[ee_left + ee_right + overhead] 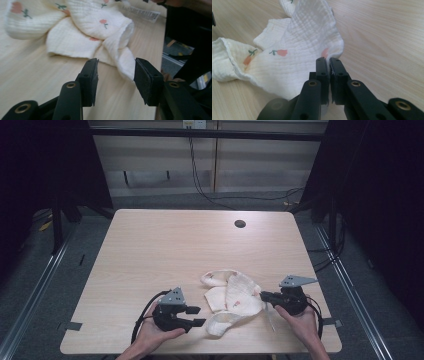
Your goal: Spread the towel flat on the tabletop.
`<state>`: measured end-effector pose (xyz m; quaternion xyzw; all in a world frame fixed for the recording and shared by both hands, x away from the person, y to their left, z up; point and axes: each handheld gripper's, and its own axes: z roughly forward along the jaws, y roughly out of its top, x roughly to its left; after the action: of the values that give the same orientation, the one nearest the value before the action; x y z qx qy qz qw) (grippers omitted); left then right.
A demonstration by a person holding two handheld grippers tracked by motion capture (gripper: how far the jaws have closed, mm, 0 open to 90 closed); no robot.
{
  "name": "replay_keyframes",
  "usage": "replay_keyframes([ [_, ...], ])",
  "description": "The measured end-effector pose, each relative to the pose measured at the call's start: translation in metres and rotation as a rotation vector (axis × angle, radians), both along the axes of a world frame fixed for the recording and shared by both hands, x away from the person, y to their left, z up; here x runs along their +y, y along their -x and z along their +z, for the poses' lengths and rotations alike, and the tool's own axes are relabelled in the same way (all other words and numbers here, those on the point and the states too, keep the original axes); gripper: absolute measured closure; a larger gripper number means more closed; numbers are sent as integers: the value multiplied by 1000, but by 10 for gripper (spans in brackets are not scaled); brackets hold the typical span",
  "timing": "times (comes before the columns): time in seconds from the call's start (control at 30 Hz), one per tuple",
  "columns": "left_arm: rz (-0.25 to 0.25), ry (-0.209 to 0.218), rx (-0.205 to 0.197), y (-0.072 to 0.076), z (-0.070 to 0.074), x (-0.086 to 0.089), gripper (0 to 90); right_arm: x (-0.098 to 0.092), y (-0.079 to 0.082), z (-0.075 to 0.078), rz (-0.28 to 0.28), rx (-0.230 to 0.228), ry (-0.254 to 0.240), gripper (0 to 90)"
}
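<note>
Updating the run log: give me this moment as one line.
right gripper: shut on cloth edge | left gripper: open, near cloth corner, not gripping | cloth: crumpled on table

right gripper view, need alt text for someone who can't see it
The right gripper's two black jaws are shut on the edge of a cream crinkled cotton garment with small pink flower prints, pinching a fold of it. The garment lies crumpled on a light wooden table, spreading left and away from the jaws.

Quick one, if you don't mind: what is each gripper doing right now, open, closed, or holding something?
Left gripper: open, holding nothing, its jaws just short of the cream floral cloth.
Right gripper: shut on the cloth's edge.
</note>
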<state>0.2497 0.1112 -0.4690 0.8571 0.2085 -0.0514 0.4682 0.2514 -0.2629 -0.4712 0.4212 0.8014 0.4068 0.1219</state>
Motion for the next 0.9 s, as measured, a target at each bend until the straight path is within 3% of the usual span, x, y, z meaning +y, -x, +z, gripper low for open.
replay_keyframes([
  [0.23,-14,-18,38,8,-18,-11,502,4,1,1,6,-4,-1,857],
  [0.37,-25,-58,5,12,-24,-20,490,6,1,1,16,-8,-5,858],
  [0.43,-25,-57,20,12,-28,-21,506,8,1,1,22,-7,-4,857],
  [0.63,-44,-40,24,11,-31,-19,844,12,1,4,35,-14,-9,857],
  [0.67,-44,-40,24,11,-31,-19,857,12,1,4,35,-14,-9,857],
  [0.7,-32,-14,46,8,-30,-15,865,13,1,4,41,-16,-16,858],
  [0.9,-3,43,46,0,-20,-4,872,11,1,8,39,-22,-40,859],
])
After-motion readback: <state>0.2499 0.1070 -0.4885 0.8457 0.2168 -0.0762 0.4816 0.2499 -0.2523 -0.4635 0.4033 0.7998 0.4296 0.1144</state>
